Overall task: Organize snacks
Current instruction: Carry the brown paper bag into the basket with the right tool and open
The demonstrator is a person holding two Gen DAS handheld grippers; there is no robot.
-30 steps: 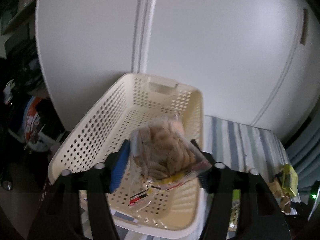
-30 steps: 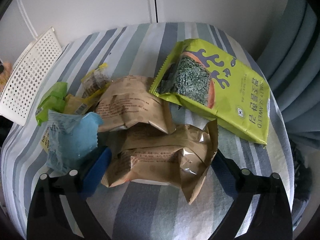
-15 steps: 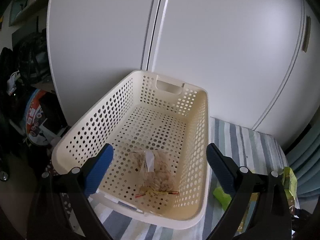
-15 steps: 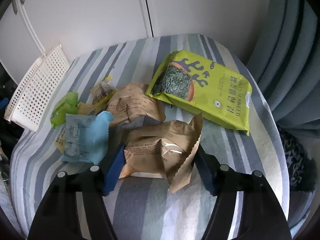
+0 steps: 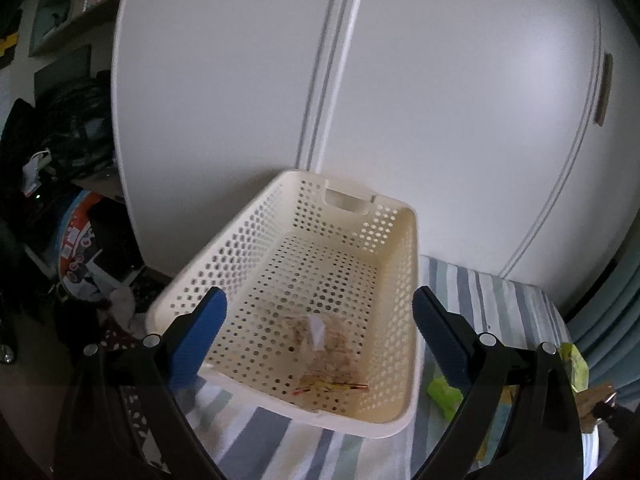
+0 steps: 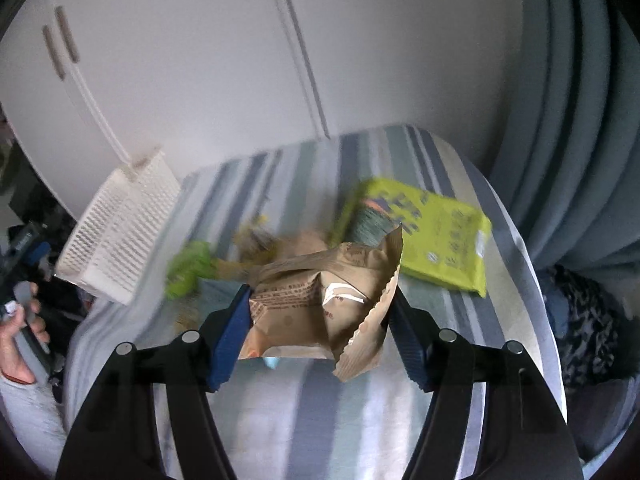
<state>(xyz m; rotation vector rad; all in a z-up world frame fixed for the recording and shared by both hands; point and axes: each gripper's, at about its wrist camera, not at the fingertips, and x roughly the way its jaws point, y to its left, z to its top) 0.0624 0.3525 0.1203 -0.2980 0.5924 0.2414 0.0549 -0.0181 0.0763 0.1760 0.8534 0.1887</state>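
Note:
A cream perforated basket (image 5: 408, 292) sits at the striped table's left end, with a clear bag of biscuits (image 5: 324, 348) lying on its floor. My left gripper (image 5: 316, 332) hangs open above the basket's near end, nothing between its blue pads. In the right wrist view my right gripper (image 6: 320, 320) is shut on a brown paper snack bag (image 6: 316, 300), lifted off the table. Behind it lie a yellow-green seaweed pack (image 6: 436, 240), a small green packet (image 6: 188, 268) and other blurred snacks. The basket (image 6: 116, 236) shows at the left.
White cupboard doors (image 5: 400, 100) stand right behind the table. Blue curtains (image 6: 572, 120) hang on the right. Dark clutter (image 5: 60, 220) fills the floor to the left of the table. A person's hand (image 6: 20, 336) shows at the left edge of the right wrist view.
My left gripper opened and let the biscuit bag fall into the basket, then drew back and up. My right gripper shut on the brown bag and raised it off the table.

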